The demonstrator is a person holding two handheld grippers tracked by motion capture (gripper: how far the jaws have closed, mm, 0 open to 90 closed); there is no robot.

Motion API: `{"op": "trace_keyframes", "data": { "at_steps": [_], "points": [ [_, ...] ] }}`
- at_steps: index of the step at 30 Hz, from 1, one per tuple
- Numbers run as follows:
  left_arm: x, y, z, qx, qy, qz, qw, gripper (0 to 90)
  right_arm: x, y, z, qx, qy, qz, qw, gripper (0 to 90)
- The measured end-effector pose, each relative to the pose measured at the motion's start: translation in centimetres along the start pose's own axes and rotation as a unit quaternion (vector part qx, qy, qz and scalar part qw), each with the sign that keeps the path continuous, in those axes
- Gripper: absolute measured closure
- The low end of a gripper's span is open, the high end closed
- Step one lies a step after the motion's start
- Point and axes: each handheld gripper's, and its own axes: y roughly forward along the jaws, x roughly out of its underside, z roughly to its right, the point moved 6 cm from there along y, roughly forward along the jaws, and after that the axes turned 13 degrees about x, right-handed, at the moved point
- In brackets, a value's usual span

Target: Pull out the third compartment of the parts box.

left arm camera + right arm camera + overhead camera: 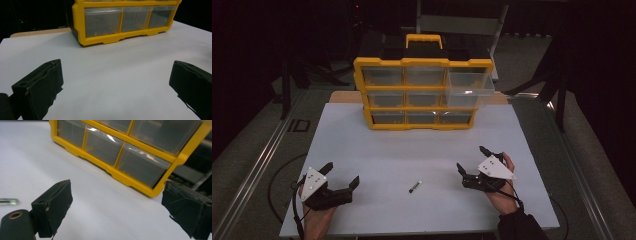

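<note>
One yellow drawer cabinet [422, 92] is counted on the surface [377, 150], with one yellow carry handle [424, 40] on its top. Nine clear drawers are counted in it, set in three rows of three; one of them, the top right drawer [469, 82], is pulled out. One small screw [414, 186] is seen lying on the surface. Two grippers are counted, the left gripper [343, 175] and the right gripper [471, 159], each with two black fingers.

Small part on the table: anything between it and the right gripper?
Nothing visible. The small part lies alone on the white table, bare surface between it and the open right gripper. The left gripper sits on its other side, also open.
</note>
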Motion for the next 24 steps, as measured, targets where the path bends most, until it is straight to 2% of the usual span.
{"op": "trace_keyframes", "data": {
  "at_steps": [2,6,9,15,24],
  "points": [
    [0.0,0.0,0.0,0.0,0.0,0.0,1.0,0.0,0.1,-0.2,0.3,-0.009,0.023,-0.001,0.9997,9.2],
    [0.0,0.1,0.0,0.002,0.001,-0.003,1.0,0.0,0.5,-0.3,0.6,-0.019,0.033,-0.003,0.9993,9.2],
    [0.0,0.1,0.0,0.002,0.001,-0.003,1.0,0.0,0.8,-0.5,0.8,-0.037,0.054,-0.003,0.9979,9.3],
    [0.0,0.2,0.1,0.003,0.002,-0.004,1.0,0.0,1.3,-1.1,1.6,-0.047,0.079,0.005,0.9958,9.3],
    [0.1,0.2,0.0,0.002,0.001,-0.006,1.0,0.0,1.8,-1.7,2.3,-0.043,0.088,0.012,0.9951,9.3]
  ]
}}
